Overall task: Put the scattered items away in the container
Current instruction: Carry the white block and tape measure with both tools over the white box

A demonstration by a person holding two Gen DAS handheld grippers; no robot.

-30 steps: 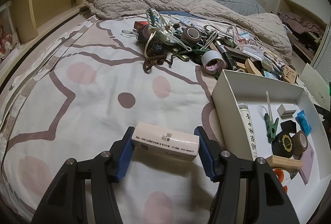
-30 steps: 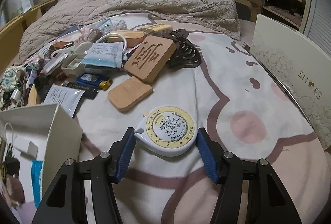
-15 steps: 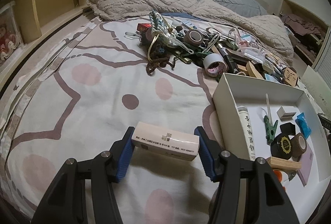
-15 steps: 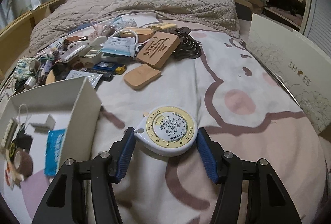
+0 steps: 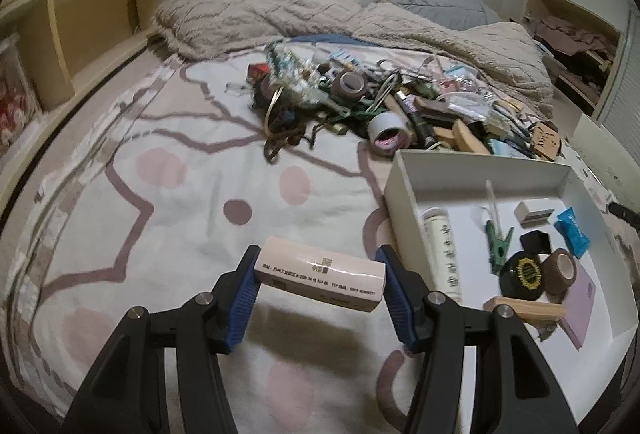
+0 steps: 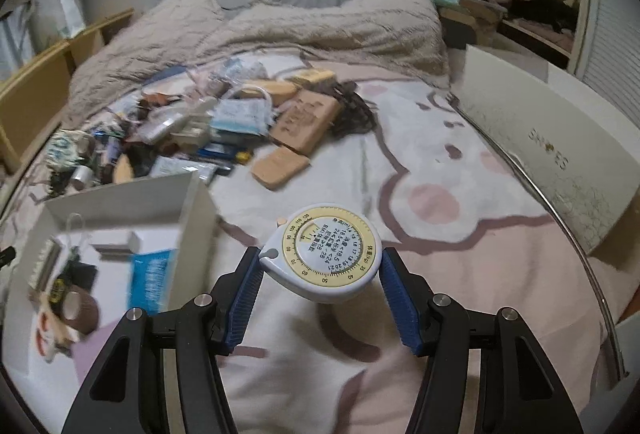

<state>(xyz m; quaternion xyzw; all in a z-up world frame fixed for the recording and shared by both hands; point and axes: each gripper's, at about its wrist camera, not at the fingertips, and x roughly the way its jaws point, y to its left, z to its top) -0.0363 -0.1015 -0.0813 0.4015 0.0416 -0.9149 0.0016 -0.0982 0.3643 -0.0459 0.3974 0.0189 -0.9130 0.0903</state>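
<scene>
My left gripper (image 5: 318,274) is shut on a small pale pink box (image 5: 320,274) and holds it above the bedsheet, just left of the white open box (image 5: 404,201). That container holds several items: a white tube, a green clip, tape rolls, a blue packet. My right gripper (image 6: 320,276) is shut on a round white and yellow tape measure (image 6: 326,258), held above the sheet just right of the white box (image 6: 192,205). A pile of scattered items (image 5: 384,105) lies beyond the box; it also shows in the right wrist view (image 6: 208,129).
A beige blanket (image 5: 280,13) is bunched at the head of the bed. A wooden shelf (image 5: 80,29) runs along the left side. A white shoe-box lid (image 6: 560,153) leans at the bed's right edge. Wooden blocks (image 6: 306,119) lie near the pile.
Both grippers have pulled back and up with their loads still held. In the right wrist view the white box has come further into view at the left.
</scene>
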